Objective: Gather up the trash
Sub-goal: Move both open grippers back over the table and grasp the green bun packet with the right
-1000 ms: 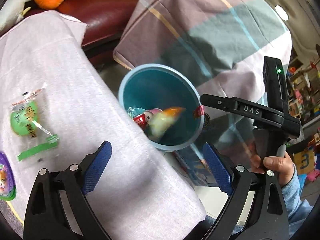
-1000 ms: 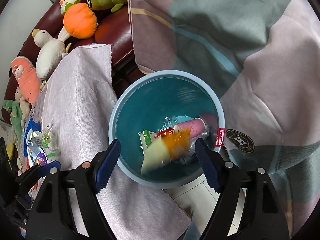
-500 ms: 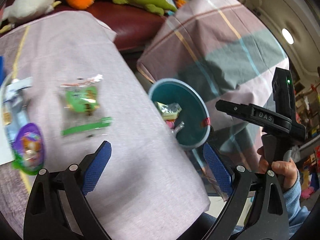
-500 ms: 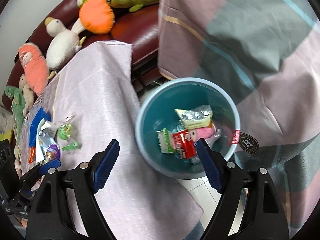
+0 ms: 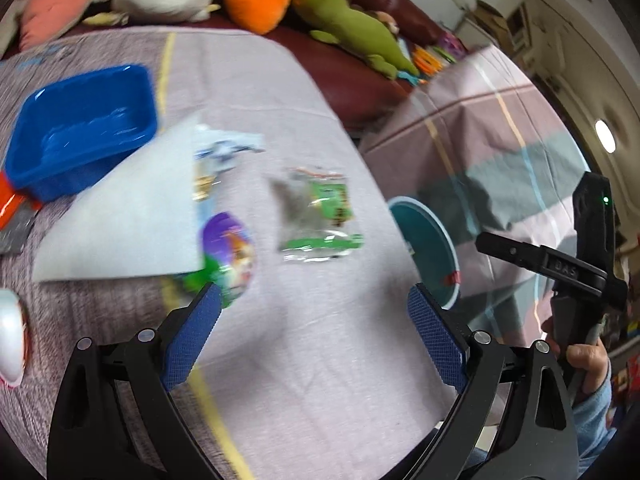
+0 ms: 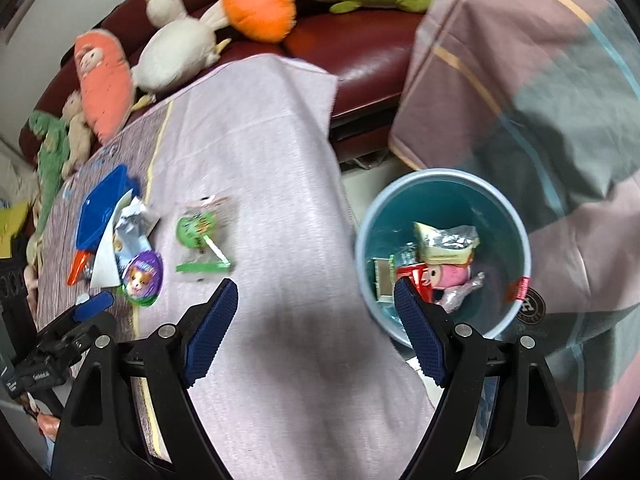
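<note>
With both sets of jaws wide and empty, the next pickup is still to come.
Left gripper (image 5: 312, 340) hangs over the cloth-covered table (image 5: 328, 380), nothing between its blue pads; right gripper (image 6: 316, 332) likewise, spread over the table's right edge beside the teal bin (image 6: 516, 216). Nearest remaining trash is the green candy wrapper (image 5: 320, 216), flat on the cloth just beyond the left pads; judged best taken by coming down steeply and pinching a raised crinkled edge, since thin film lying flat could slip. The purple egg-shaped packet (image 5: 230, 252) lies left of it, partly under a white sheet (image 5: 128, 216). Only the right wrist view shows the bin's contents: several wrappers already inside. Only the left view shows the person's hand (image 5: 586, 360) on the right gripper's handle.
</note>
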